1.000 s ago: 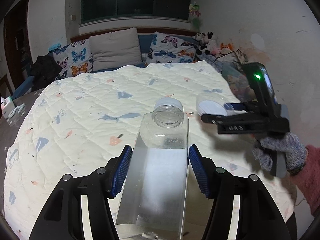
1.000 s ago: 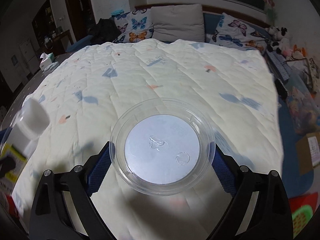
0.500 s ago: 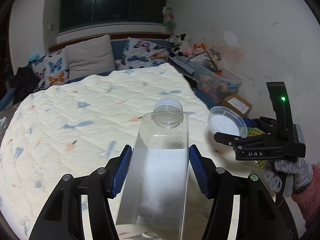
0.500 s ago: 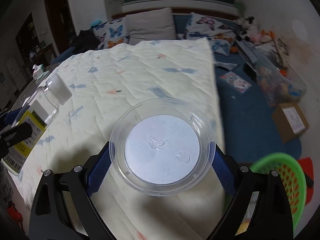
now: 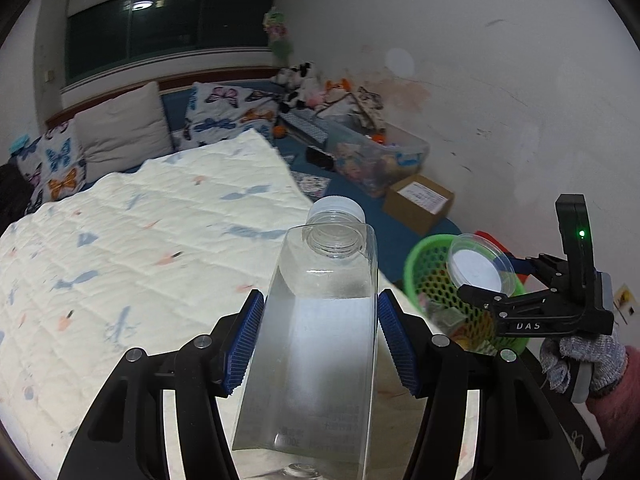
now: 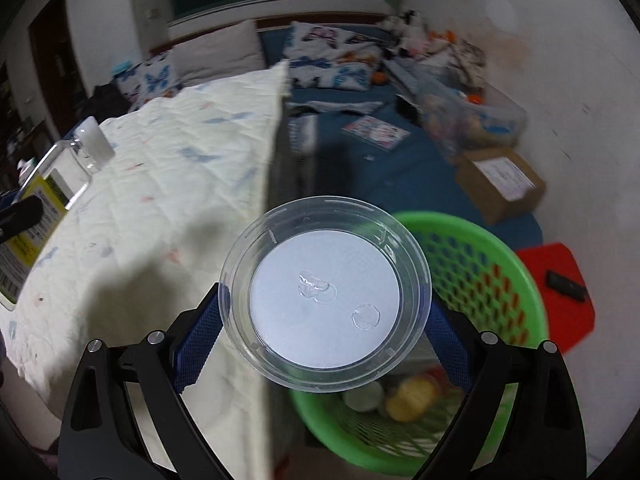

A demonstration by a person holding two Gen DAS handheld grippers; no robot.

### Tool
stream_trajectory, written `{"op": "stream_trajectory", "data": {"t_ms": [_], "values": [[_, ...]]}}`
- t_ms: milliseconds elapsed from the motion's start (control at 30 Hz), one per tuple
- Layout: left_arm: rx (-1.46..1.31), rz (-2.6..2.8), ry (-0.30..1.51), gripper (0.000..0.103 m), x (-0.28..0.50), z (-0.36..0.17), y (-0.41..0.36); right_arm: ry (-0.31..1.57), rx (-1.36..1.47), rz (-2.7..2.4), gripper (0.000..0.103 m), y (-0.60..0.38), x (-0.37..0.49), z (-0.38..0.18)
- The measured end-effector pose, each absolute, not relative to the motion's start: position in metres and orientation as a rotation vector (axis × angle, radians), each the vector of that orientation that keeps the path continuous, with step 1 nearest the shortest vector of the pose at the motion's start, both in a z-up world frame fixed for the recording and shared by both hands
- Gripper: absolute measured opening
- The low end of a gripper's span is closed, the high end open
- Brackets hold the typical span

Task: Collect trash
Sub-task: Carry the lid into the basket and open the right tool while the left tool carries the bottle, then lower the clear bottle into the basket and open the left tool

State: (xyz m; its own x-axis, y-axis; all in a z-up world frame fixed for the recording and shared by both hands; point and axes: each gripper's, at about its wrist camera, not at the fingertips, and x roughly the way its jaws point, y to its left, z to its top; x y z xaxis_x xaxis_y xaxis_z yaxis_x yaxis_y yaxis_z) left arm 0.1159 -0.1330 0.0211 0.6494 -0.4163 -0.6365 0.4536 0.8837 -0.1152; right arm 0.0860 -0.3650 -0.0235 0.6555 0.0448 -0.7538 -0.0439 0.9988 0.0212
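Note:
My left gripper is shut on a clear square plastic bottle with a white cap, held over the bed's right edge. The same bottle, with a yellow label, shows at the left of the right wrist view. My right gripper is shut on a round clear plastic lid with a white centre. That lid hangs over the green mesh basket, which stands on the floor beside the bed. The basket holds several bits of trash at its bottom.
A bed with a cream quilt fills the left. On the blue floor lie a cardboard box, a clear storage bin of toys, a red stool with a dark object on it, and a booklet.
Both grippers swung right, off the middle of the bed toward its right edge. The green basket came into view, and the lid now hangs above it. Both grips are unchanged.

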Motion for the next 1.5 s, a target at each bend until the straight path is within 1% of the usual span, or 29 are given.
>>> {"op": "stream_trajectory", "data": {"t_ms": [567, 1167, 1500], "values": [[0.134, -0.638, 0.736, 0.057, 0.12, 0.017, -0.222, 0.856, 0.123, -0.083, 0.094, -0.446, 0.046, -0.031], [0.203, -0.766, 0.815, 0.057, 0.123, -0.006, -0.305, 0.799, 0.208, -0.15, 0.094, -0.485, 0.006, -0.017], [0.249, -0.774, 0.889, 0.057, 0.126, -0.03, -0.329, 0.787, 0.242, -0.171, 0.094, -0.494, -0.008, -0.017]]}}
